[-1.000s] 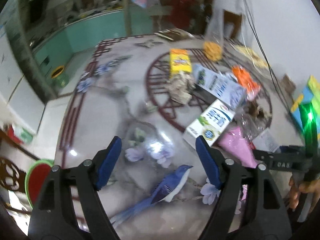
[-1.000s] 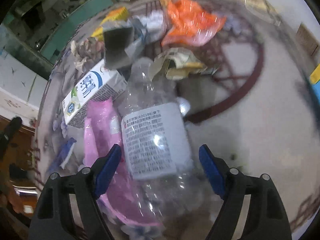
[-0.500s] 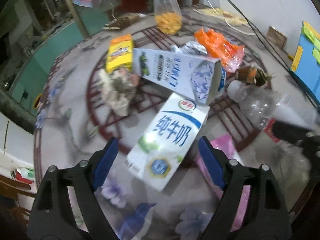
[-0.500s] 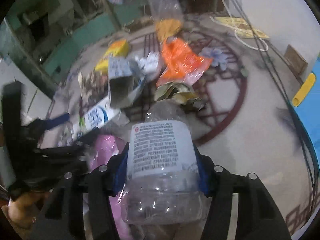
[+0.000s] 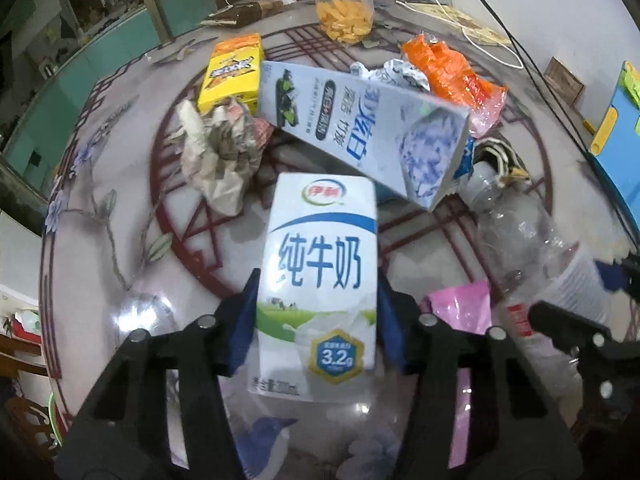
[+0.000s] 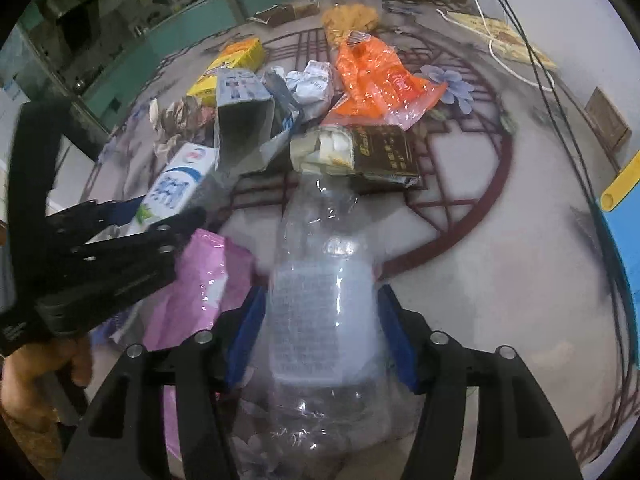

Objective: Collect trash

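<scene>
My left gripper (image 5: 318, 320) is shut on a small white milk carton (image 5: 320, 276), its blue pads pressed against both sides. My right gripper (image 6: 322, 332) is shut on a clear plastic bottle (image 6: 324, 280) with a white label. The bottle also shows at the right of the left wrist view (image 5: 532, 248), and the milk carton at the left of the right wrist view (image 6: 176, 188). Both lie on a round patterned table (image 5: 100, 240). A pink plastic bag (image 6: 200, 280) lies between the two grippers.
More trash lies further back: a large opened milk carton (image 5: 360, 120), a yellow box (image 5: 232, 70), crumpled paper (image 5: 220, 152), an orange wrapper (image 5: 448, 68), a dark crushed packet (image 6: 360, 148), a bag of orange snacks (image 5: 344, 20). Cables (image 6: 516, 40) run along the right side.
My left gripper moved forward over the small milk carton and closed on it. My right gripper closed on the clear bottle half a second ago and still holds it.
</scene>
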Motion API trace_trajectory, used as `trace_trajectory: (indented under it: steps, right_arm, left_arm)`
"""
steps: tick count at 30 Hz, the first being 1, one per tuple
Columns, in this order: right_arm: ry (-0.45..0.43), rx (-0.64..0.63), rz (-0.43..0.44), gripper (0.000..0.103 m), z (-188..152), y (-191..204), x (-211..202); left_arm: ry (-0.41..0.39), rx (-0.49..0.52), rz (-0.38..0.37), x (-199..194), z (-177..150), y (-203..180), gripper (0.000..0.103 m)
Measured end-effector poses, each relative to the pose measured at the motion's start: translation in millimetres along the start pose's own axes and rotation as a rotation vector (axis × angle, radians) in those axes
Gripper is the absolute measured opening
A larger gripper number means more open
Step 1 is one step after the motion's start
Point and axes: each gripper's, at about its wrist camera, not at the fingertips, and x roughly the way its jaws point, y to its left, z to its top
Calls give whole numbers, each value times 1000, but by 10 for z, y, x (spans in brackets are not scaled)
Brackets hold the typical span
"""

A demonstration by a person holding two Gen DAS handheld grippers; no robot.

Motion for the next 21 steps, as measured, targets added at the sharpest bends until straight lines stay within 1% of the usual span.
trace_trajectory:
  steps: [1, 3, 6, 7, 9, 10, 12, 16, 19, 21]
  right_arm:
    - [-8, -4, -14, 66, -3, 6, -7]
    - [-12, -16, -43, 66, -20, 19, 4]
    - [7, -32, -68, 66, -31, 41, 71]
    - [17, -42, -83, 66, -30, 50, 105]
    - [32, -82, -130, 57, -55, 97, 170]
    - [32, -106, -154, 55, -73, 134, 186]
    - [15, -125, -171, 54, -89, 170, 164]
    - [-37, -102, -135, 53, -92, 141, 35]
    - [-66, -58, -69, 53, -66, 106, -89]
    - [-94, -28, -9, 53, -61, 89, -216]
  left_arm:
    - [-5, 9, 11, -30, -18, 0, 50]
    - [-23, 26, 25, -138, -67, 5, 50]
    - [-54, 4, 20, -320, -88, 91, 50]
    - [-75, -15, 14, -434, -114, 146, 50]
    - [-113, -55, 3, -644, -172, 254, 50]
    - [-129, -70, 0, -737, -203, 290, 50]
    - [-167, -104, -3, -924, -264, 392, 50]
    - [-235, -170, -2, -1242, -375, 627, 49]
    - [-269, -210, 3, -1432, -490, 796, 49]
    - [-289, -239, 3, -1558, -565, 910, 49]
